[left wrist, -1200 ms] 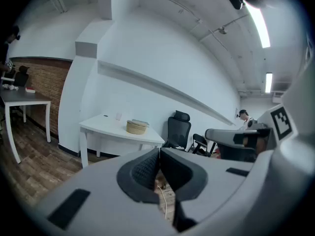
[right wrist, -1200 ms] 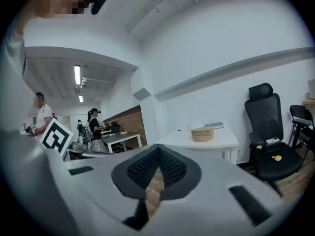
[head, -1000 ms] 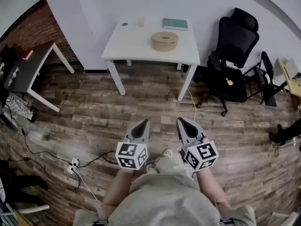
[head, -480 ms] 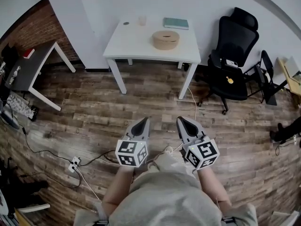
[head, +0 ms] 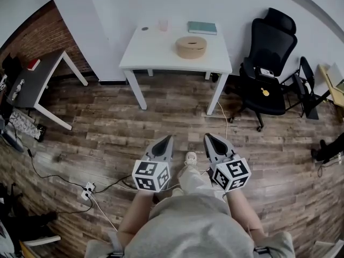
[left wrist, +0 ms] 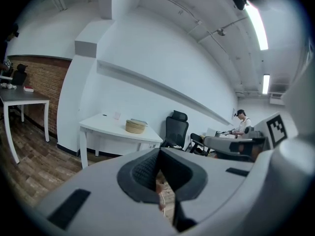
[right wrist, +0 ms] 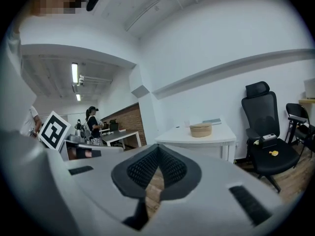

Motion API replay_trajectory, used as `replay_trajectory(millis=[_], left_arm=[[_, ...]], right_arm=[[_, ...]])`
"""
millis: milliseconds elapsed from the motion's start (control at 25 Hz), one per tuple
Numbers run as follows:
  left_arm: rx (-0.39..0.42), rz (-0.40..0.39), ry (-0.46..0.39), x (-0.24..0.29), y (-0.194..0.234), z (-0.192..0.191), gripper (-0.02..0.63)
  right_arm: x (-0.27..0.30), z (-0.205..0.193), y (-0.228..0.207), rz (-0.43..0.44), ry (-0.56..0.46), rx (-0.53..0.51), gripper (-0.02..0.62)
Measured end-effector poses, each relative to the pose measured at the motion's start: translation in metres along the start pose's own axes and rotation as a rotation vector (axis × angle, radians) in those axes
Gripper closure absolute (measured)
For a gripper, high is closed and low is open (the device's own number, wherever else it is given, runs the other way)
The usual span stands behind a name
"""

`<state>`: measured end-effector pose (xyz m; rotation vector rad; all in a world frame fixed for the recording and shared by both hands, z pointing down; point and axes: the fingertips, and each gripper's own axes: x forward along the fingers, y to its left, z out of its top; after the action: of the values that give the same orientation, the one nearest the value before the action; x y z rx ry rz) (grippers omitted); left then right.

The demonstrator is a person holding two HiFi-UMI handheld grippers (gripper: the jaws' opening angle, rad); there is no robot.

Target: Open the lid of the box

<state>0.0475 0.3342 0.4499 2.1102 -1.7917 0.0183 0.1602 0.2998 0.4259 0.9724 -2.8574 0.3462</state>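
The round tan box with its lid on stands on a white table against the far wall. It also shows small and distant as the box in the left gripper view and the box in the right gripper view. My left gripper and right gripper are held side by side over the wooden floor, well short of the table. Both are shut with nothing between their jaws, as the left gripper and right gripper show close up.
On the table are a cup and a green book. A black office chair stands right of it, a dark desk to the left. A power strip and cables lie on the floor. Other people stand far off.
The view has shifted a little toward the table, and a shoe now shows between the grippers. Both grippers stay shut and side by side.
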Motion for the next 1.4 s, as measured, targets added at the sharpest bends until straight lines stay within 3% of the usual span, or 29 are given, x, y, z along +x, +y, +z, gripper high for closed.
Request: replay_trajectory(millis=[200, 560, 1400], left_arm=[[-0.004, 0.003, -0.012, 0.024, 0.017, 0.011, 0.600], [-0.009, 0.005, -0.004, 0.093, 0.056, 0.031, 0.598], [-0.017, 0.081, -0.054, 0.274, 0.116, 0.105, 0.598]], right_arm=[[0.031, 0.003, -0.013, 0.019, -0.001, 0.021, 0.594], [0.105, 0.028, -0.052, 0.040, -0.021, -0.032, 0.594], [0.254, 0.084, -0.189, 0.120, 0.005, -0.095, 0.594]])
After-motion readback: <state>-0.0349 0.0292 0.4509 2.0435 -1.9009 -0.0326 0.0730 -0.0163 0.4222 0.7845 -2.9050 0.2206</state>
